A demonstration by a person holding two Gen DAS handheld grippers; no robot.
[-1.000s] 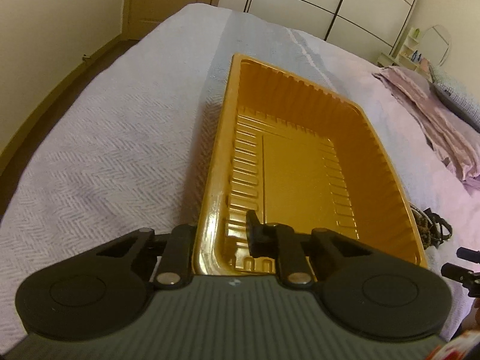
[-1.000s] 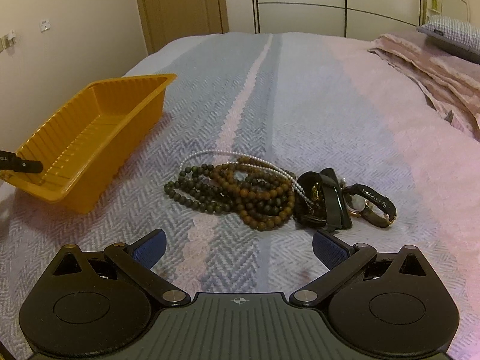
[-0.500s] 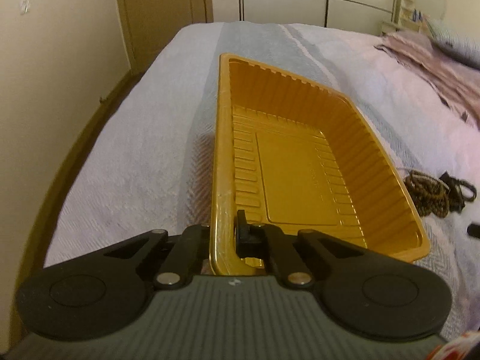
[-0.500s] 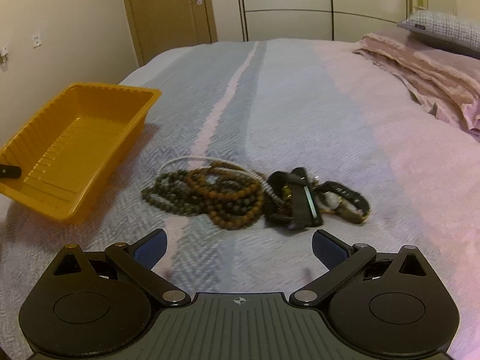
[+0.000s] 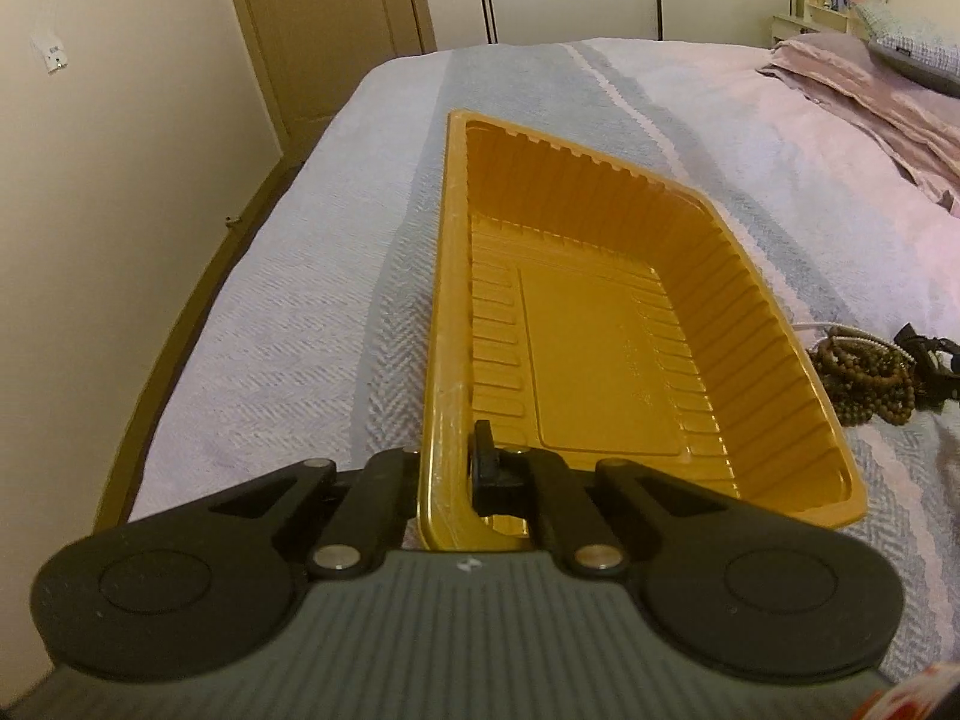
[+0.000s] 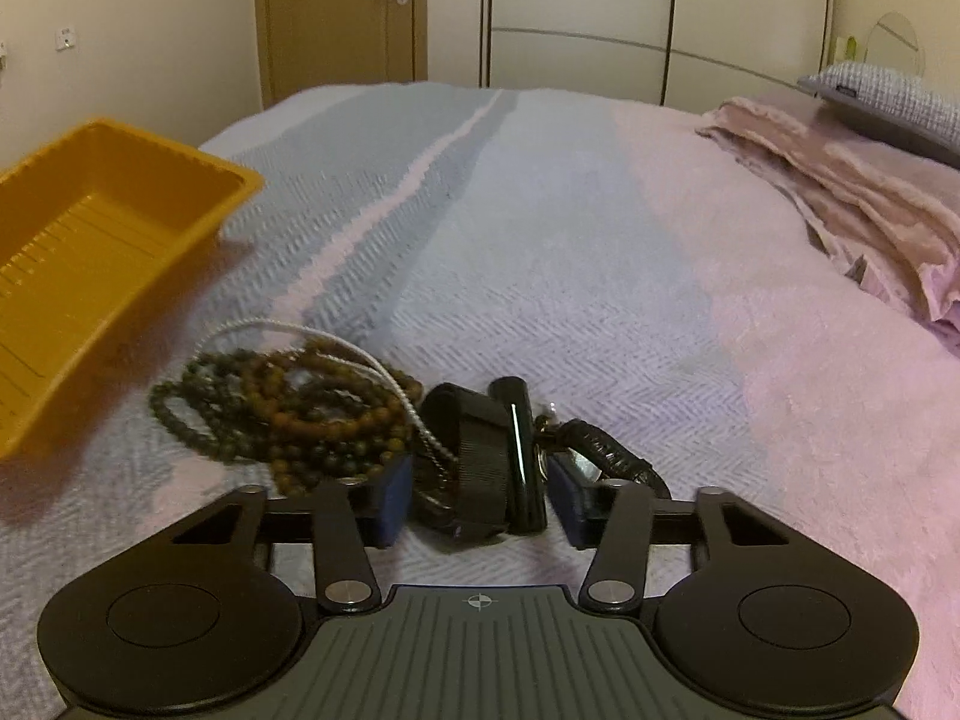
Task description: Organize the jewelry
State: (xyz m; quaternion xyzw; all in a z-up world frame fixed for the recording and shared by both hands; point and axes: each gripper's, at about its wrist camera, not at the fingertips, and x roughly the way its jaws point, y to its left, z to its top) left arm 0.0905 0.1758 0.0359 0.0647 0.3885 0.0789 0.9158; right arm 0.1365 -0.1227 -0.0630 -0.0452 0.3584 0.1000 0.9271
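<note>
The left gripper point(image 5: 447, 468) pinches the near rim of the yellow tray point(image 5: 600, 324), steadying it beside the beads point(image 6: 288, 414). The right gripper point(image 6: 477, 495), jaws closing, straddles the black watch point(image 6: 486, 450), likely to move it there.

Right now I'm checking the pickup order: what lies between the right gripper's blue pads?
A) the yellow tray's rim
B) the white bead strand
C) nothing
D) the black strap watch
D: the right gripper is closing with the black strap watch between its pads.

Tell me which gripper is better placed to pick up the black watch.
Right: the right gripper is closing around the black watch, while the left gripper is clamped on the yellow tray rim.
</note>
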